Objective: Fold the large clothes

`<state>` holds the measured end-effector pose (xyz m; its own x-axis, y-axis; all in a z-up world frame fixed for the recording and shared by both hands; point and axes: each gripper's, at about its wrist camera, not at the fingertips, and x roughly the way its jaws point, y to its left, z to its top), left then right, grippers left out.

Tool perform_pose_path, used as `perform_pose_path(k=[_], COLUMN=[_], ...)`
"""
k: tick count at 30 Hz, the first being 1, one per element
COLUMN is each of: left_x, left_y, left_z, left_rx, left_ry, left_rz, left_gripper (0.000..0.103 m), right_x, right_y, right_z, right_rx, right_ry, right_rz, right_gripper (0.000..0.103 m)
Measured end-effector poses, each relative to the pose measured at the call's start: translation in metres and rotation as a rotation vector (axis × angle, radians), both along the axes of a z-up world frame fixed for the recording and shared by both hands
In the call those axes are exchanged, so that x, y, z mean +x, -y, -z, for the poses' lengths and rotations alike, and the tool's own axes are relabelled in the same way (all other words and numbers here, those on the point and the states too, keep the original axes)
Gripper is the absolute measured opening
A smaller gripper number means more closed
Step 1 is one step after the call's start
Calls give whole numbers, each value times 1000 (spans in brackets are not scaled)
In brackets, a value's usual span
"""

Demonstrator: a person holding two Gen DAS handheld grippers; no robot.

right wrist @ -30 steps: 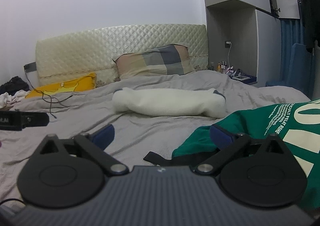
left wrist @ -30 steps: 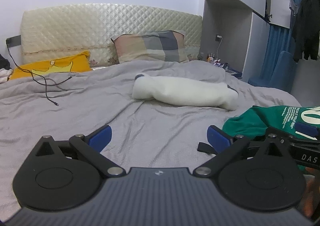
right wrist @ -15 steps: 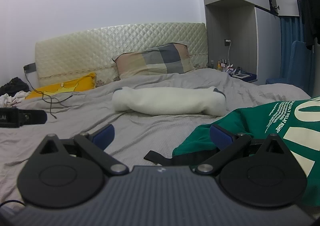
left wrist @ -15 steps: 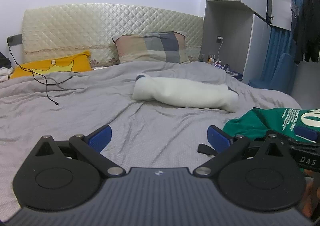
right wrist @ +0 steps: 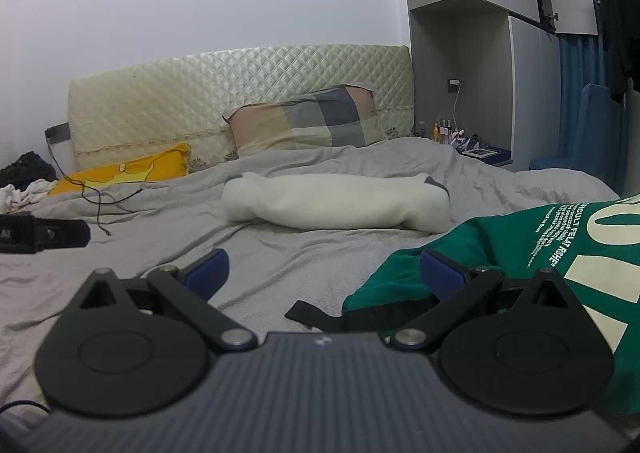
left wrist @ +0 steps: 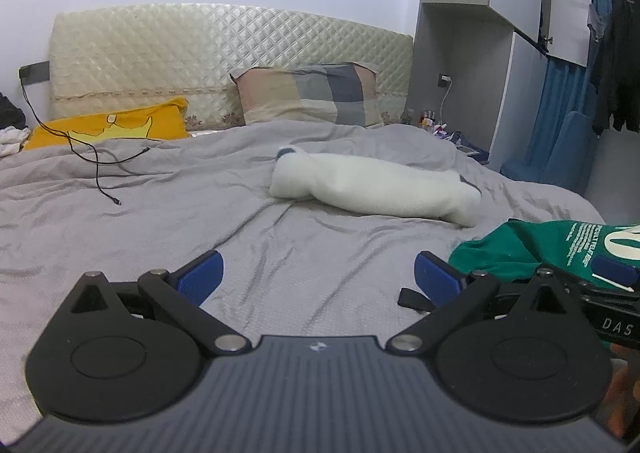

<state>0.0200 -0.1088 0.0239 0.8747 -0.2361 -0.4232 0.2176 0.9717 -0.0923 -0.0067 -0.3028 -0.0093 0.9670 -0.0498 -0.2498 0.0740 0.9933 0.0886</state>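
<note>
While both grippers [left wrist: 318,273] [right wrist: 324,271] gape empty, crumpled green shirt [right wrist: 520,245] lies on wrinkled sheet [left wrist: 160,213].

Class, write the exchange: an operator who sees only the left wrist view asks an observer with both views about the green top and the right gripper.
Operator: How much print does the green top carry?
Observer: It shows large cream letters beside the small text lines, running off the right edge.
Operator: Is the right gripper shut on it?
Observer: No. It is open, jaws wide apart, only grey bedding between its fingers.
</note>
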Motion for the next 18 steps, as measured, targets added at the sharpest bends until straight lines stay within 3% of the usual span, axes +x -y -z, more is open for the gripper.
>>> perform_pose_path(k=[18], left_x=[-3], left_y=[-2], left_z=[-1], left_rx=[-12], left_ry=[6], left_rz=[-5], left_gripper=[103], right_x=[-3], right_y=[0], right_z=[1], right_rx=[1], right_ry=[1], right_rz=[10], right_gripper=[103])
